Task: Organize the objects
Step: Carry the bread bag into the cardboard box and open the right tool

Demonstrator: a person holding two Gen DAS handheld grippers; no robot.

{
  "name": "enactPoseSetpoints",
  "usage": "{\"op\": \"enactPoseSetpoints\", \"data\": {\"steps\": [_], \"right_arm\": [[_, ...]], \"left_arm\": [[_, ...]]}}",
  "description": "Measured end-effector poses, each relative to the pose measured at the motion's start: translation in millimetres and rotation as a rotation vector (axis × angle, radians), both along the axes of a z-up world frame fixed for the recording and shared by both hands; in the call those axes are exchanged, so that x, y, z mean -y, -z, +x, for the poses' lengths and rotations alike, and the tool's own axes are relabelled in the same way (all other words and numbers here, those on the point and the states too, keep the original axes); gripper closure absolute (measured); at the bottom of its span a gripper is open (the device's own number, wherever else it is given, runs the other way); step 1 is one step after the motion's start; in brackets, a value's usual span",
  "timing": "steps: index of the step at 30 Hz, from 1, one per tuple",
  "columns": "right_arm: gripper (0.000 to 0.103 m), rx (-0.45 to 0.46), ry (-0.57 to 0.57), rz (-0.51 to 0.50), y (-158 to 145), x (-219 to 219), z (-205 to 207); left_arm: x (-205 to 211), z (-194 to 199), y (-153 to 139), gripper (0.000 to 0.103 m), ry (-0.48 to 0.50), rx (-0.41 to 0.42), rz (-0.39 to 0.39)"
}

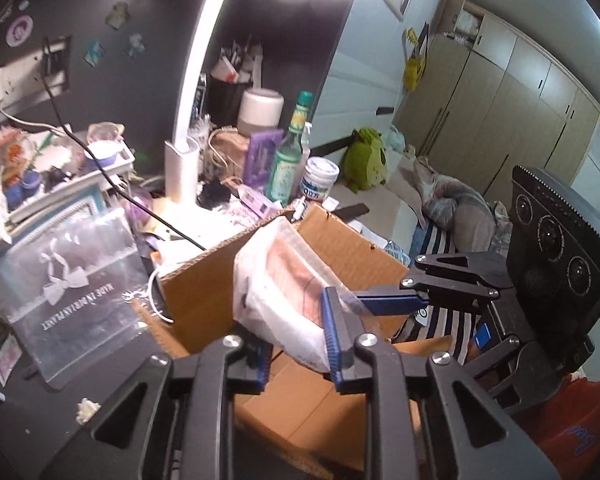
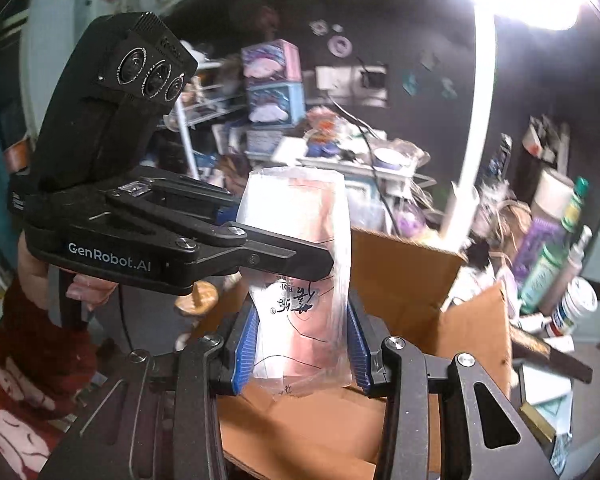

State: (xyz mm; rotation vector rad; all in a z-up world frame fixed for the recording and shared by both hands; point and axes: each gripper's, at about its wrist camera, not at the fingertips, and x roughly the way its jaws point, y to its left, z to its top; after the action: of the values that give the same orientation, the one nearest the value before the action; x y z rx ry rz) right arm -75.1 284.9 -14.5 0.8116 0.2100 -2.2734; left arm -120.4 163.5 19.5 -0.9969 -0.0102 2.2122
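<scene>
A clear plastic packet (image 1: 284,292) with pinkish contents and dark printed characters hangs in the air above an open cardboard box (image 1: 204,280), held from two sides at once. In the right wrist view the packet (image 2: 300,280) stands upright between the blue pads of the right gripper (image 2: 302,354), which is clenched on its lower part, one pad pressed to each side. The left gripper (image 2: 324,260) reaches in from the left of that view and pinches the packet's edge about halfway up, its fingers closed down tight on the thin film.

In the left wrist view the left gripper (image 1: 296,356) has the packet's lower end between its blue pads, and the right gripper (image 1: 380,300) comes in from the right, level with the packet and slanted downward. A hand (image 2: 60,276) in a red sleeve (image 2: 28,340) grips the left tool's handle.

The box sits at the edge of a cluttered bench (image 1: 28,412), near a white lamp (image 1: 184,168), a green bottle (image 1: 290,160) and a white jar (image 1: 320,180).
</scene>
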Motion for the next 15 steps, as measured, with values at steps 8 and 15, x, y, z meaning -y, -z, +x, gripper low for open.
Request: {"op": "enactPoseSetpoints", "data": {"steps": [8,15], "right_arm": [[0.03,-0.004,0.076,0.064,9,-7,-8],[0.026,-0.051,0.064,0.057,0,2,1]], "left_arm": [[6,1,1,0.028,-0.044,-0.022,-0.023],[69,27,-25,0.024,-0.181,-0.134,0.031]]}}
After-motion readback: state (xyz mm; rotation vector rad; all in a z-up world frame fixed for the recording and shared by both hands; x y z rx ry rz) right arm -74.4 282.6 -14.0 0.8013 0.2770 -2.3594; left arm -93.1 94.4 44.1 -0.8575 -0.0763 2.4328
